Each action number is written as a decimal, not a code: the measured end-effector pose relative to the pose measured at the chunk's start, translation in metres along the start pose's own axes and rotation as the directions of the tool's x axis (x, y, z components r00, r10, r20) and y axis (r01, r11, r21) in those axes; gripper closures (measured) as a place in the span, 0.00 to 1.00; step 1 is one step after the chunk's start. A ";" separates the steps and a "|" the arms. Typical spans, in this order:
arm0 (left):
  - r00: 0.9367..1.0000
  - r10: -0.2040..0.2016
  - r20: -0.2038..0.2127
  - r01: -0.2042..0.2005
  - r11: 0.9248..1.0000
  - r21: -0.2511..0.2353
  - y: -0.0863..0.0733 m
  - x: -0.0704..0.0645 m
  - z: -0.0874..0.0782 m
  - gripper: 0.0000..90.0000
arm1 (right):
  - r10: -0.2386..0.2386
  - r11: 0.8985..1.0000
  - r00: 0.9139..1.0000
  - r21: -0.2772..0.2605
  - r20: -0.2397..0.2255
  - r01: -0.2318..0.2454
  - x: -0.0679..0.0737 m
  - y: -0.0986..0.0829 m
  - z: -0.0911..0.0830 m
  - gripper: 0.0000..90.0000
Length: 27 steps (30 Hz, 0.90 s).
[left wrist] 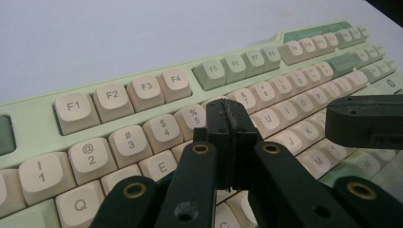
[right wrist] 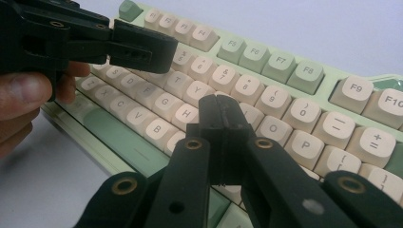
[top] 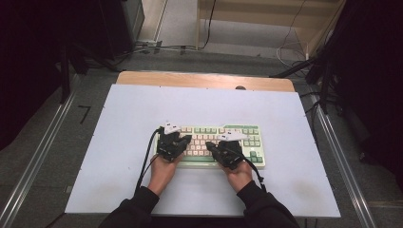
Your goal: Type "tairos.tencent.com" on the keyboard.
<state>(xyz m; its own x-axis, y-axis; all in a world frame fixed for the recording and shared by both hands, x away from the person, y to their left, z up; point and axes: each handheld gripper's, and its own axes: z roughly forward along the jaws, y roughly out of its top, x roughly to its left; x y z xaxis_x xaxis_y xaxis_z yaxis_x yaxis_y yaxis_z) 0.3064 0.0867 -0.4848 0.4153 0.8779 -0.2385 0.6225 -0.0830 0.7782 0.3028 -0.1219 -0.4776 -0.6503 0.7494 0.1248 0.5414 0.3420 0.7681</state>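
Note:
A pale green keyboard (top: pixel 237 137) with cream and green keycaps lies on the white board. My left gripper (top: pixel 188 138) hovers over its left half and my right gripper (top: pixel 210 144) over its middle, with their tips close together. In the left gripper view the left gripper (left wrist: pixel 229 114) is shut, empty, just above the number and upper letter rows of the keyboard (left wrist: pixel 142 90). The right gripper (right wrist: pixel 221 108) is also shut and empty, over the letter keys of the keyboard (right wrist: pixel 285 71) near H and J. The left gripper (right wrist: pixel 142 47) shows at the upper left of that view.
The white board (top: pixel 142 109) covers a wooden table whose far edge (top: pixel 204 80) shows behind it. Metal rails run along the floor on both sides, and cables (top: pixel 157 46) lie on the floor beyond the table. A person's hand (right wrist: pixel 23 95) holds the left gripper.

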 end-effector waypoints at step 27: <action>1.000 -0.002 0.001 0.002 1.000 -0.002 0.001 0.000 0.002 1.00 | 0.003 1.000 1.000 -0.001 0.007 -0.003 -0.001 -0.001 -0.002 0.98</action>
<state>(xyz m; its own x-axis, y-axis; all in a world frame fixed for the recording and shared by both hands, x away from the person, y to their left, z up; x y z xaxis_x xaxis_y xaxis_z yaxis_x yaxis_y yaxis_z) 0.3082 0.0858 -0.4855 0.4148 0.8776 -0.2402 0.6218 -0.0807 0.7790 0.3024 -0.1241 -0.4773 -0.6448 0.7545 0.1223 0.5428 0.3394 0.7682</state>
